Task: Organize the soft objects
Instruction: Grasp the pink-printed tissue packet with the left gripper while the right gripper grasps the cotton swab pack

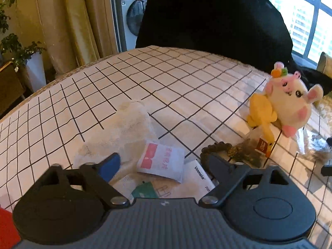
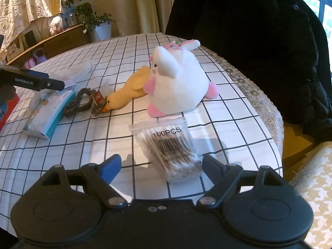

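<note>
- The left gripper (image 1: 159, 161) is held with jaws apart, nothing clamped; a small white sachet (image 1: 160, 161) lies between them on the counter (image 1: 186, 95).
- The sachet is judged light, thin and slippery; a pinch across its short edges is advised.
- The right gripper (image 2: 160, 161) is likewise spread and empty, over a cotton swab pack (image 2: 168, 145).
- Beyond that pack, the white plush (image 2: 178, 83) is seen touching a yellow duck (image 2: 128, 95); both are judged soft and compressible, best taken at mid-body.

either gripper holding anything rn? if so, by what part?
Nothing held. Left gripper is open above the white sachet; right gripper is open around the cotton swab pack, pads not touching it.
</note>
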A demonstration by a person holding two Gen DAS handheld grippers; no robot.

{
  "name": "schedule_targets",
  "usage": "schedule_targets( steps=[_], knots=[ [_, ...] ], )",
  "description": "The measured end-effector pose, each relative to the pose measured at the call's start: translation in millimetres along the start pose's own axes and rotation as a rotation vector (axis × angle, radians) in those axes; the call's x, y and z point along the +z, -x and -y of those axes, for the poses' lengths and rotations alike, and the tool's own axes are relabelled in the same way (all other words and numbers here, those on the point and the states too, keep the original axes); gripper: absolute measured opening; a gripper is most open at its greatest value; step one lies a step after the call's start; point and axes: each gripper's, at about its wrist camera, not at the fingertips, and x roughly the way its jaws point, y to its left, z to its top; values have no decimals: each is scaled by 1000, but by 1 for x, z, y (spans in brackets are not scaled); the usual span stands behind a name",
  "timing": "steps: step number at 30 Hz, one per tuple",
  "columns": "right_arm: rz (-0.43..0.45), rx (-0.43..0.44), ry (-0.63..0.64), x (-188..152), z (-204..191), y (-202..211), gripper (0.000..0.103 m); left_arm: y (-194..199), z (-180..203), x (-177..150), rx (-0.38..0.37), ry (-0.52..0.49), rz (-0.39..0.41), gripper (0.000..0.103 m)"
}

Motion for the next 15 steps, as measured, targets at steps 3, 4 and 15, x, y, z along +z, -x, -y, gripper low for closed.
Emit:
schedule_targets(
  steps=[3,4,15],
  knots=[
    [1,-4,21,2,-2,-2,83,-5,3,-2,-1,-13,-6,69],
    [1,-7,27,3,-2,-3,83,-5,5,-3,1,-21,-3,66],
    [20,-84,54,3,-5,-2,54,-3,6,-4,10,-14,17,43]
  ],
)
